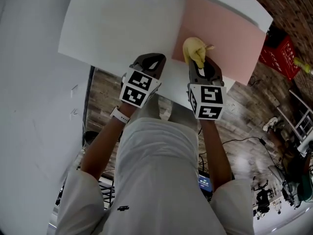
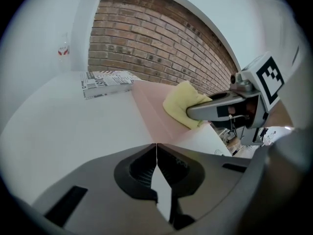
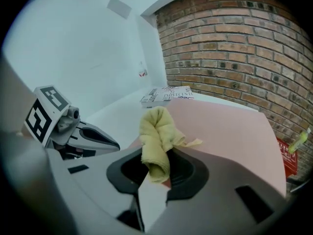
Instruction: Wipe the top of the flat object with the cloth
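1. R gripper (image 1: 199, 65) was pinching the yellow cloth (image 3: 156, 131). One fold sat btwn its jaws, and the rest was bunched just ahead of and above the tips.
2. L gripper (image 2: 156, 147) had its jaws pressed together w/ nothing btwn them. It sat just left of the R gripper, over the white table (image 2: 73, 126).
3. The pink flat object (image 3: 230, 131) lay ahead of and under the R gripper's tips, and ahead-right of the L gripper. The cloth seemed to rest on its near corner, but contact wasn't certain.
4. The cloth looked soft, light and floppy, so it would prob. fold over under a push. The pinch on the bunch's lower end seemed adequate; pressing down flat should spread it.
5. The object looked thin, light and smooth, so it would likely skid on the table during wiping. The L gripper's closed tips could pin its near edge.
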